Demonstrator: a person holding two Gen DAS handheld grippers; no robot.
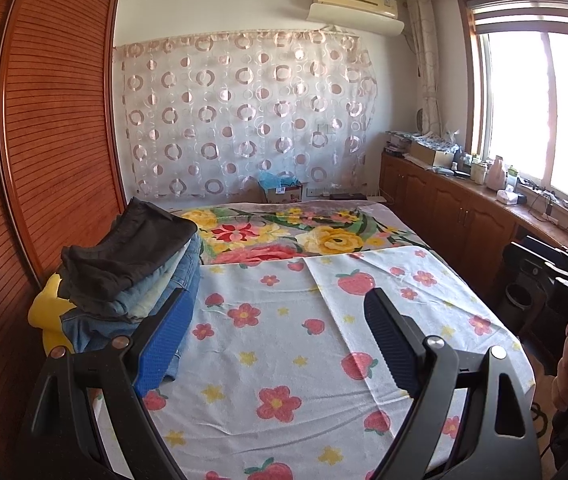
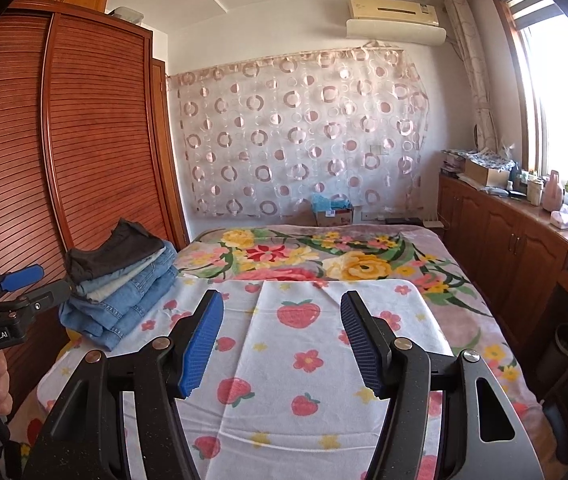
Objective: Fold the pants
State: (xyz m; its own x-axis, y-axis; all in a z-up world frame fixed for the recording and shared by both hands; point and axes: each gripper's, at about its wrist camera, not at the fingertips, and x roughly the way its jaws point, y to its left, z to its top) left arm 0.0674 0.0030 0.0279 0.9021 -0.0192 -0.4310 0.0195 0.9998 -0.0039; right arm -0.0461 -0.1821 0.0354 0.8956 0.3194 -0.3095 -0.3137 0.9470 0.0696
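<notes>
A stack of folded pants (image 1: 131, 272), dark pair on top of several denim pairs, lies at the bed's left edge; it also shows in the right wrist view (image 2: 123, 276). My left gripper (image 1: 279, 300) is open and empty above the strawberry-print sheet (image 1: 284, 340), its left finger close beside the stack. My right gripper (image 2: 281, 300) is open and empty over the same sheet (image 2: 296, 360), to the right of the stack. The left gripper also shows at the left edge of the right wrist view (image 2: 23, 284).
A wooden louvred wardrobe (image 1: 51, 128) stands close along the bed's left side. A floral blanket (image 1: 304, 236) covers the far half of the bed. A low wooden cabinet (image 1: 464, 200) with clutter runs under the window on the right. A patterned curtain (image 1: 243, 120) hangs behind.
</notes>
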